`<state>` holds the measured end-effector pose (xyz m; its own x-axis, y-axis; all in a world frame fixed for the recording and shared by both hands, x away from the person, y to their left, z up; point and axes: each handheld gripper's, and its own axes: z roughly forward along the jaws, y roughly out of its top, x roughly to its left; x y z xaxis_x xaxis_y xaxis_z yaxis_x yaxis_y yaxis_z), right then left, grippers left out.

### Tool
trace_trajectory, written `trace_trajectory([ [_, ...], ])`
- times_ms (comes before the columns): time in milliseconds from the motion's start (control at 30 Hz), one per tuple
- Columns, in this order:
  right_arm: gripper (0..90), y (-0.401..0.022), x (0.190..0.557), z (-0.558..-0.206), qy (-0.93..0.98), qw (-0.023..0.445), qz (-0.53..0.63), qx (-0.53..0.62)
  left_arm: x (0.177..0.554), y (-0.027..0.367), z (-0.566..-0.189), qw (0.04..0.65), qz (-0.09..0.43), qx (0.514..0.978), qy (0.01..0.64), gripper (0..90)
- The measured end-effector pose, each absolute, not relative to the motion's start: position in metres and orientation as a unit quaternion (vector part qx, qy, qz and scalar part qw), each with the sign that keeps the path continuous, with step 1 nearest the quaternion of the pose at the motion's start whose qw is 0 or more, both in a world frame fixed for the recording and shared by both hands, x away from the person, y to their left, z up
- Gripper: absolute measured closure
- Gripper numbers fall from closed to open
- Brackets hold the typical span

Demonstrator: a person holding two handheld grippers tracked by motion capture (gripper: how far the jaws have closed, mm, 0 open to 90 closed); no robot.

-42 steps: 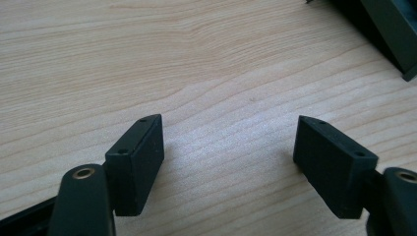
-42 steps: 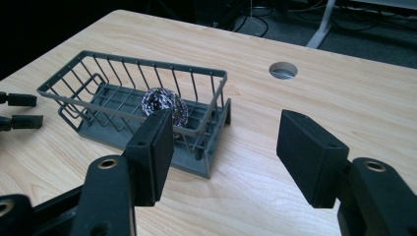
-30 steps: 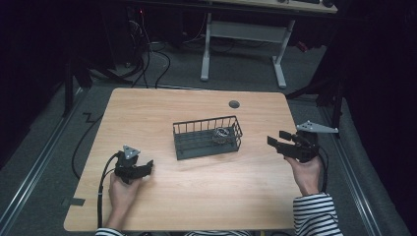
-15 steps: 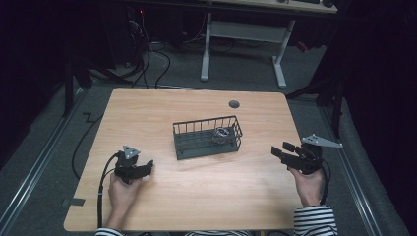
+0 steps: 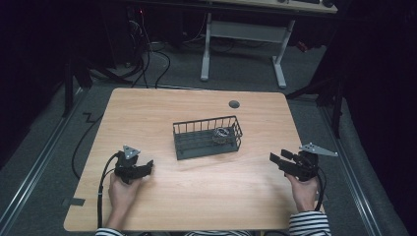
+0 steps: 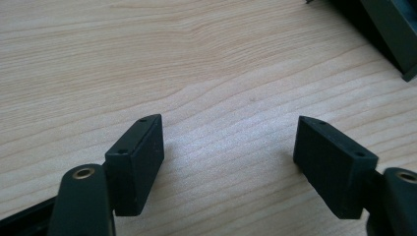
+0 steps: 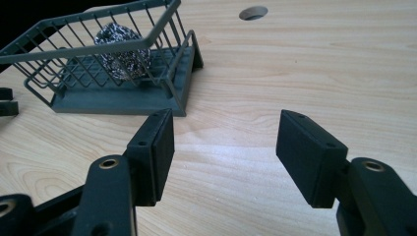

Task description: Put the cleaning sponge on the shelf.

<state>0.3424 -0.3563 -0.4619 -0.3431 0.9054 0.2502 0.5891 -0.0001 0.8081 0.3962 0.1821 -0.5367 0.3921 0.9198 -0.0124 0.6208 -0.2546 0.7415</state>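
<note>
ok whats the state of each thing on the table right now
basket: upright on the table, scourer inside
scourer: lying in the basket's right end, untouched
left gripper: jaws open, nothing between them, low over bare wood
right gripper: jaws open, empty, pointing toward the basket
table: bare apart from the basket

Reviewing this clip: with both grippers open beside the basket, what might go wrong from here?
The steel scourer sits low behind the wire basket wall, so the open right gripper may snag the wires when reaching in. The basket looks light and might slide on the table. The open left gripper rests apart from it, not bracing it.
</note>
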Motion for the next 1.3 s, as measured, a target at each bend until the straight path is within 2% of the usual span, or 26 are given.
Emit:
trace_trajectory([
  [333,39.7,-0.349,0.346,-0.481,0.69,0.171,0.436,0.552,0.396,0.182,-0.537,0.342,0.219,0.761,0.506,27.7],
  [633,38.9,-0.343,0.35,-0.496,0.702,0.199,0.401,0.554,0.396,0.182,-0.537,0.342,0.219,0.761,0.506,27.7],
  [1300,38.1,-0.336,0.351,-0.516,0.721,0.22,0.352,0.555,0.396,0.182,-0.537,0.342,0.22,0.761,0.506,27.7],
])
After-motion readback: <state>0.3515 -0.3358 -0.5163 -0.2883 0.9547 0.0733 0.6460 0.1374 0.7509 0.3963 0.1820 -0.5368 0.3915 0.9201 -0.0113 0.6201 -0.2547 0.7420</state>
